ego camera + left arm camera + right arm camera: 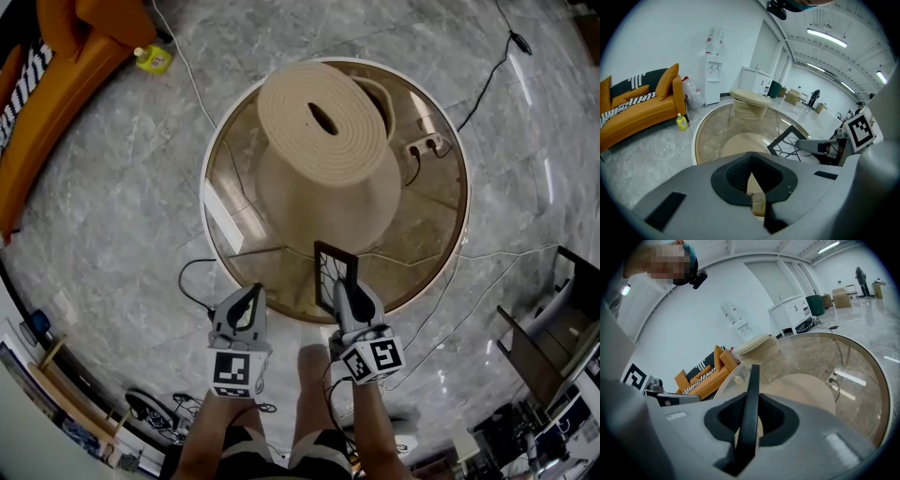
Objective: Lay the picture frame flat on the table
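Frame (335, 272): standing upright on edge over the near rim of the table (441, 216), being clamped by right gripper (343, 292). Holding left gripper (253, 292) closed and empty alongside. Likely lowering stage; next, tipping it flat, then releasing.

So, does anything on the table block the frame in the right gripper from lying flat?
Nothing visible does. The glass table around the picture frame, clamped in the right gripper, is bare; the beige coiled centrepiece stands farther in.
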A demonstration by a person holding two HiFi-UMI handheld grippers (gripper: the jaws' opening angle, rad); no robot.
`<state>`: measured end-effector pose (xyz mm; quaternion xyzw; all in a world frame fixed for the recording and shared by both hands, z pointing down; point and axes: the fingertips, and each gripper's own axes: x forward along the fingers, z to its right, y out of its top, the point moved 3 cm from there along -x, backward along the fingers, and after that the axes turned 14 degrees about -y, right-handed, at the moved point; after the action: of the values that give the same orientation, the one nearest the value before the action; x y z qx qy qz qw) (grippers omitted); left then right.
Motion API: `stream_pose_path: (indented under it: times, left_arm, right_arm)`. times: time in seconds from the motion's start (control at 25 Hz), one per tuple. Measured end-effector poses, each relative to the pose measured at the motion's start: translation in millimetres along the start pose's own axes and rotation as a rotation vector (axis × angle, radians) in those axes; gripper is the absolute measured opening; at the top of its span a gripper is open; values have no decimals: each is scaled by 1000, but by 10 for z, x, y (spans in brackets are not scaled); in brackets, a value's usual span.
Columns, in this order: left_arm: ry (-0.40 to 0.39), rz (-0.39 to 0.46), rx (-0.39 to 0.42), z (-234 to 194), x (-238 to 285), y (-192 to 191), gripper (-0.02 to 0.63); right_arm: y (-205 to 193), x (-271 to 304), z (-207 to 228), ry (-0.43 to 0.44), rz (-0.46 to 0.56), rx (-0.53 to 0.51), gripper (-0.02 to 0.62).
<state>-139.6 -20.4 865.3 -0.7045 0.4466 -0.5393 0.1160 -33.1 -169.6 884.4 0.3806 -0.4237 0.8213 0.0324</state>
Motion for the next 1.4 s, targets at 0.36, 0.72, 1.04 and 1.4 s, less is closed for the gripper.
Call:
stream_pose_path:
  times: [0.36, 0.72, 1.04, 1.4]
  left_arm:
    - [-9, -9, -5, 59, 76, -66, 17]
    - [-13, -22, -22, 108, 135, -146, 17]
    - [-21, -38, -16, 183, 200, -179, 17]
    - [-24, -52, -10, 205, 234, -210, 17]
  right_arm:
    - [-97, 65, 194, -41, -14, 1, 74]
    - [-193, 112, 342, -64, -37, 12, 108]
    - [-284, 143, 476, -68, -76, 39, 143]
    - [-367, 170, 591, -108, -104, 30, 183]
